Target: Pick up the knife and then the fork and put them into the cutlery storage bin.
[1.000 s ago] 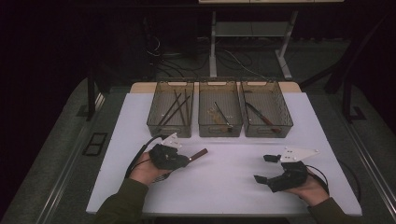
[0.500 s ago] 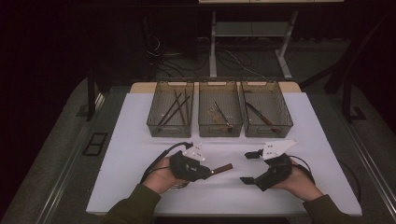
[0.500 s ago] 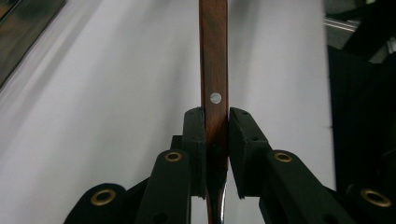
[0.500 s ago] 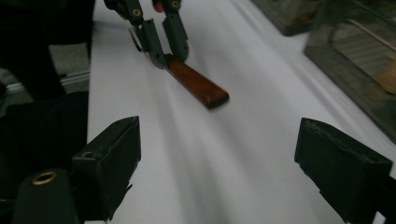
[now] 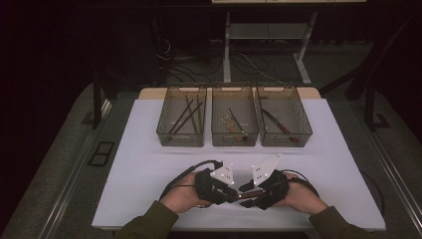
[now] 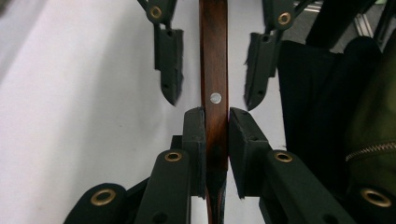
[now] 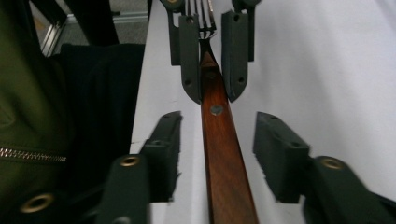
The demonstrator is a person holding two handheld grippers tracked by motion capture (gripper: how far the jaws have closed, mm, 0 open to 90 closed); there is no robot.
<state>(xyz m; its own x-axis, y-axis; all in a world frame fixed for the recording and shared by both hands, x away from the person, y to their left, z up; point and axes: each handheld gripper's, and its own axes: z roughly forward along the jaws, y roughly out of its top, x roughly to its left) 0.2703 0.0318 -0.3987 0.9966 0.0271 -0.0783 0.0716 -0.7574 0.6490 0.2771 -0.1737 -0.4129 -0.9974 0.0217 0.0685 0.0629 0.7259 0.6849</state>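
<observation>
low centre of the high view, left gripper (image 5: 230, 191) clamps the wood-handled fork (image 6: 214, 70); right gripper (image 7: 219, 140), jaws just closing, straddles the handle without touching. an off-centre close could twist the fork loose.

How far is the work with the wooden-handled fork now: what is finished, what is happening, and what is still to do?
Done: the left gripper is shut on the fork near its tines, off the white table. In hand: the right gripper has just been closing its jaws around the wooden handle, but gaps show on both sides. Left: finishing this handover, then probably placing the fork in one of the three bins.
</observation>
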